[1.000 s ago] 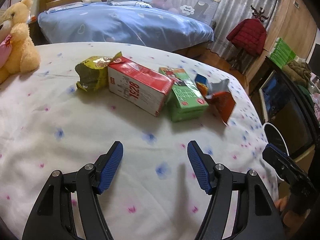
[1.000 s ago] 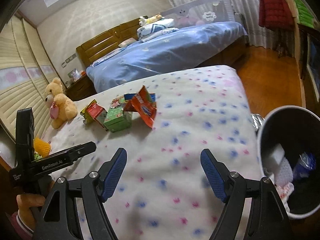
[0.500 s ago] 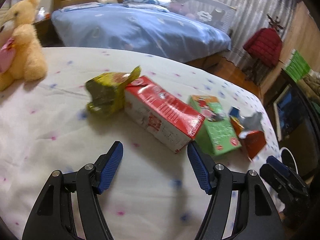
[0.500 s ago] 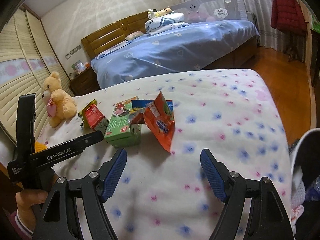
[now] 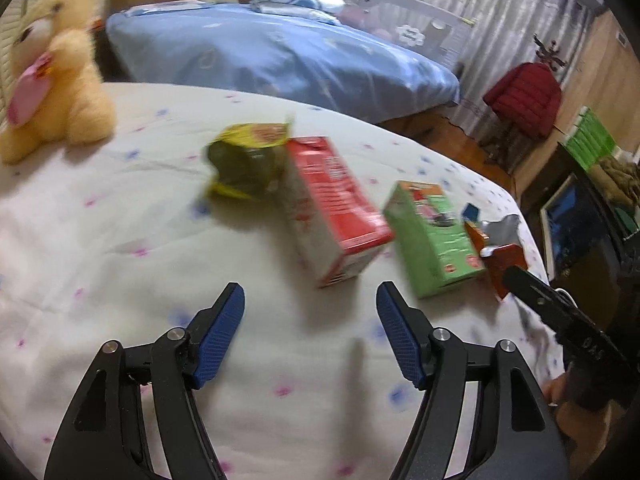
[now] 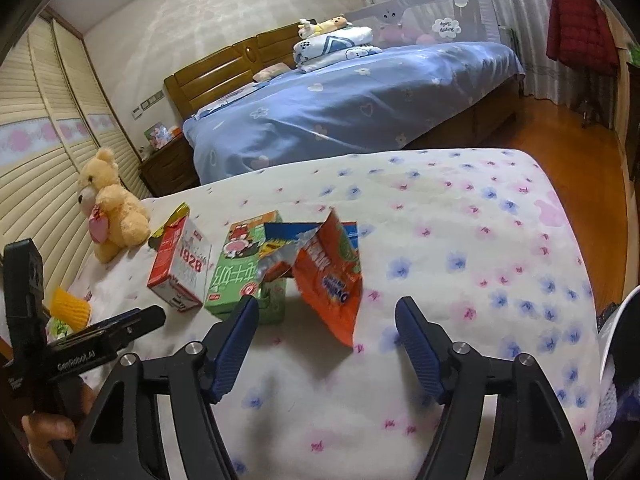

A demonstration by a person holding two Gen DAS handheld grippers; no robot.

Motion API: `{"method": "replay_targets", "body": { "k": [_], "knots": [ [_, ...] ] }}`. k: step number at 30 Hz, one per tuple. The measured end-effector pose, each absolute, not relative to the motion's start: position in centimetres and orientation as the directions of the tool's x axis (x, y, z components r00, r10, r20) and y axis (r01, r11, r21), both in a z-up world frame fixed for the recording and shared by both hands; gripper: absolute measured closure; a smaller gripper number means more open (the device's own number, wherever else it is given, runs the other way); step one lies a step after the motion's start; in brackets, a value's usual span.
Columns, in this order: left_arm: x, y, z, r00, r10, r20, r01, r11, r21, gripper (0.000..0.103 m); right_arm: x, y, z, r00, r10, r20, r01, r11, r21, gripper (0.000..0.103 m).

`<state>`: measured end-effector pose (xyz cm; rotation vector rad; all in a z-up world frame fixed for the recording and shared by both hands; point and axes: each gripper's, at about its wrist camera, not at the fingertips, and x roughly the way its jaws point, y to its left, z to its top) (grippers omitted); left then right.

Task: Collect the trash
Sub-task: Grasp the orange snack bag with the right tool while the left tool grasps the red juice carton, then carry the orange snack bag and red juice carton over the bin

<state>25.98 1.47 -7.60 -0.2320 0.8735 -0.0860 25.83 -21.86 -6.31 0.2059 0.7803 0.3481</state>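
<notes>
Trash lies clustered on the flowered bed: orange snack bag nearest the right gripper, whose spread jaws, just narrowing, stay empty, apparently lining up a grab.

Red carton, green carton, orange wrapper, seemingly yellow-green bag, flower-dotted white bedspread.

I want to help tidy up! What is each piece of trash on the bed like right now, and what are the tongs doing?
Orange snack bag: torn open, propped up on the bed.
Green carton: lying flat.
Red carton: lying on its side.
Yellow-green bag: crumpled, touching the red carton.
Left tongs: open, empty.
Right tongs: open, empty, have just been closing a little.
</notes>
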Motion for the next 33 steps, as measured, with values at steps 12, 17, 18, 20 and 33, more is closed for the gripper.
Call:
{"method": "replay_targets", "body": {
  "k": [12, 17, 18, 20, 33],
  "knots": [
    [29.6, 0.0, -7.7, 0.666, -0.081, -0.742, -0.069, 0.983, -0.169, 0.039, 28.0, -21.2, -6.8, 0.630, 0.380, -0.677, -0.234, 0.925, 0.301, 0.070],
    [29.0, 0.2, -7.8, 0.665, -0.106, -0.739, -0.039, 0.984, -0.175, 0.072, 27.6, -21.5, -6.7, 0.634, 0.389, -0.669, -0.236, 0.920, 0.313, 0.097],
    [28.6, 0.1, -7.7, 0.668, -0.106, -0.737, -0.029, 0.985, -0.167, 0.072, 27.2, -21.8, -6.6, 0.639, 0.388, -0.664, -0.232, 0.921, 0.314, 0.098],
    [27.5, -0.1, -7.4, 0.672, -0.125, -0.730, 0.002, 0.986, -0.167, 0.072, 26.5, -22.2, -6.5, 0.643, 0.393, -0.658, -0.228, 0.918, 0.325, 0.099],
    [19.9, -3.6, -5.5, 0.673, -0.268, -0.689, 0.170, 0.963, -0.209, 0.072, 20.0, -25.2, -5.8, 0.660, 0.394, -0.640, -0.198, 0.913, 0.358, 0.100]
  ]
}}
